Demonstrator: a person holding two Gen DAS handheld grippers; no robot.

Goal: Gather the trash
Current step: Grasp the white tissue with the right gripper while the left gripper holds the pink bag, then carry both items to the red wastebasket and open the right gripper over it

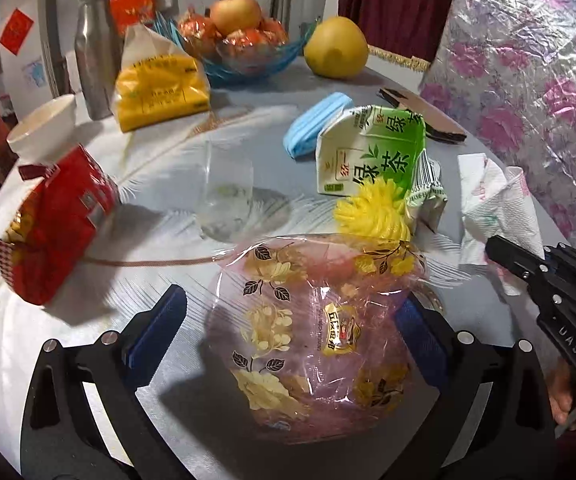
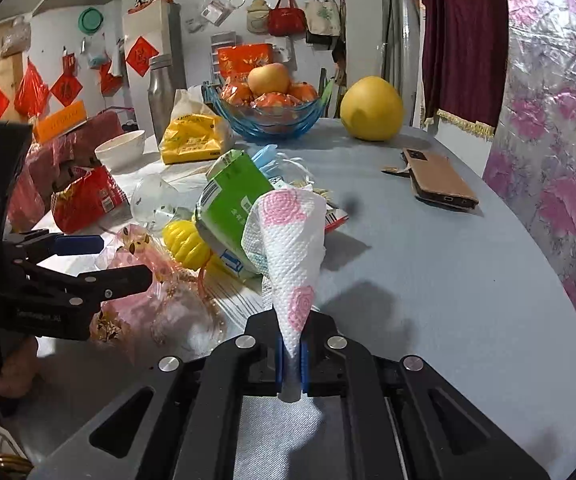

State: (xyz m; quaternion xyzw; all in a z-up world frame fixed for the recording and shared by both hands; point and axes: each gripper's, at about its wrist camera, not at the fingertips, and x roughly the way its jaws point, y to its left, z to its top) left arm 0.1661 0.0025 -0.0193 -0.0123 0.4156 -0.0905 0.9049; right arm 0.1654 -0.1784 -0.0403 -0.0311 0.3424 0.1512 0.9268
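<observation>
My right gripper (image 2: pixel 292 354) is shut on a white paper towel (image 2: pixel 288 256) with pink roses and holds it up above the grey table; the towel also shows in the left wrist view (image 1: pixel 496 216). My left gripper (image 1: pixel 288 336) is open around a clear pink flowered plastic bag (image 1: pixel 312 336), its blue pads on either side of it. Behind the bag lie a crushed green tea carton (image 1: pixel 372 156), a yellow plastic flower (image 1: pixel 372 216), a blue face mask (image 1: pixel 316 126) and a clear plastic cup (image 1: pixel 228 196) on its side.
A red snack bag (image 1: pixel 60 224), a white bowl (image 1: pixel 44 124), a yellow packet (image 1: pixel 160 92), a steel bottle (image 1: pixel 96 52), a blue fruit bowl (image 1: pixel 248 56), a pomelo (image 1: pixel 336 48) and a phone in a brown case (image 2: pixel 440 180) stand on the table (image 2: pixel 448 280).
</observation>
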